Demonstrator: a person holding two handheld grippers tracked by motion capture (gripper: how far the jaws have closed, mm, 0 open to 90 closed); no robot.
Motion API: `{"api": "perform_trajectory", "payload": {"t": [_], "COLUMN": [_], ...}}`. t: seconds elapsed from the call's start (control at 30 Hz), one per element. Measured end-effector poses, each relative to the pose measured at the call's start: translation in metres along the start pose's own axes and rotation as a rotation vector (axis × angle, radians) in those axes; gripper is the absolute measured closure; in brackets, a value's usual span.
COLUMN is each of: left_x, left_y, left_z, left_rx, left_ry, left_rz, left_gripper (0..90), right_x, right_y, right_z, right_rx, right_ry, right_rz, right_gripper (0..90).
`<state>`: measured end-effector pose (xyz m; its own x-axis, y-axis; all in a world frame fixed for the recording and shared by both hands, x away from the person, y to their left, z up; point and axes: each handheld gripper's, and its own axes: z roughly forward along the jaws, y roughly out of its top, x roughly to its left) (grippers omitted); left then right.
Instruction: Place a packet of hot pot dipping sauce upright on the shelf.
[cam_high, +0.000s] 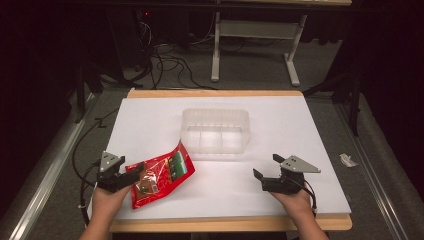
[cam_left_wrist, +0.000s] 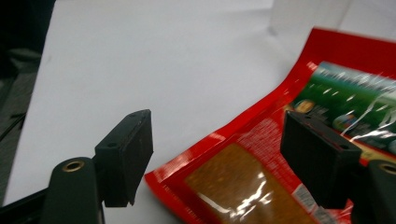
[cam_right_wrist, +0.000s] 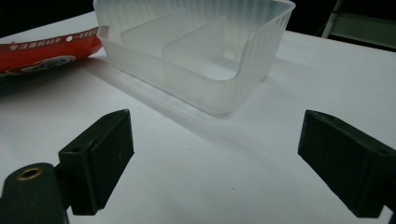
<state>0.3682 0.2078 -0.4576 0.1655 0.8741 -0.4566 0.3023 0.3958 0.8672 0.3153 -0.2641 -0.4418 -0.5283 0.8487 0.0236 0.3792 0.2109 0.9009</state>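
Beyond the right gripper (cam_right_wrist: 215, 163), whose two black fingers (cam_right_wrist: 100, 158) stand wide apart over the white table (cam_right_wrist: 224, 186), sits a translucent divided container (cam_right_wrist: 201, 46), with a red packet (cam_right_wrist: 42, 51) off past the left finger.

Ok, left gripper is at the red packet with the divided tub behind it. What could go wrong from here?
The left gripper stands open around the corner of the red packet; the glossy film may slip or crumple when pinched. The translucent tub looks light and has dividers, so the wide packet may catch on them or push the tub, which the right gripper is not holding.
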Motion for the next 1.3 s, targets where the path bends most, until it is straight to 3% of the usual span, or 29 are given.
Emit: {"api": "perform_trajectory", "payload": {"t": [0.17,0.33,0.5,0.8,0.97,1.0,1.1,1.17,1.23,1.3], "left_x": [0.011,0.016,0.016,0.014,0.025,0.029,0.040,0.045,0.042,0.040], "left_y": [0.010,0.012,0.011,0.004,-0.001,-0.001,-0.001,0.001,0.001,0.000], "left_z": [-0.005,-0.008,-0.009,-0.006,0.003,0.004,0.004,0.004,0.003,0.002], "left_rx": [-0.045,-0.044,-0.043,0.025,0.107,0.116,0.159,0.180,0.191,0.193], "left_ry": [0.005,0.007,0.001,-0.020,0.059,0.071,0.076,0.052,0.021,0.009], "left_rz": [-0.072,-0.074,-0.083,-0.046,-0.070,-0.089,-0.197,-0.310,-0.334,-0.324], "left_gripper": [26.4,26.4,26.3,29.0,29.1,29.8,35.1,40.7,48.2,51.8], "right_x": [-0.006,-0.015,-0.018,-0.017,-0.017,-0.017,-0.017,-0.017,-0.017,-0.017], "right_y": [-0.002,0.000,0.000,0.001,0.000,0.000,0.001,0.001,0.001,0.001], "right_z": [-0.010,-0.011,-0.009,-0.008,-0.007,-0.008,-0.008,-0.008,-0.008,-0.008], "right_rx": [-0.025,-0.056,-0.059,-0.057,-0.053,-0.054,-0.055,-0.056,-0.056,-0.053], "right_ry": [-0.013,-0.027,-0.028,-0.019,-0.019,-0.019,-0.019,-0.018,-0.017,-0.019], "right_rz": [-0.012,0.031,0.043,0.047,0.043,0.045,0.043,0.038,0.041,0.042], "right_gripper": [11.6,11.5,11.7,12.6,13.4,13.5,13.9,14.1,14.3,14.3]}}
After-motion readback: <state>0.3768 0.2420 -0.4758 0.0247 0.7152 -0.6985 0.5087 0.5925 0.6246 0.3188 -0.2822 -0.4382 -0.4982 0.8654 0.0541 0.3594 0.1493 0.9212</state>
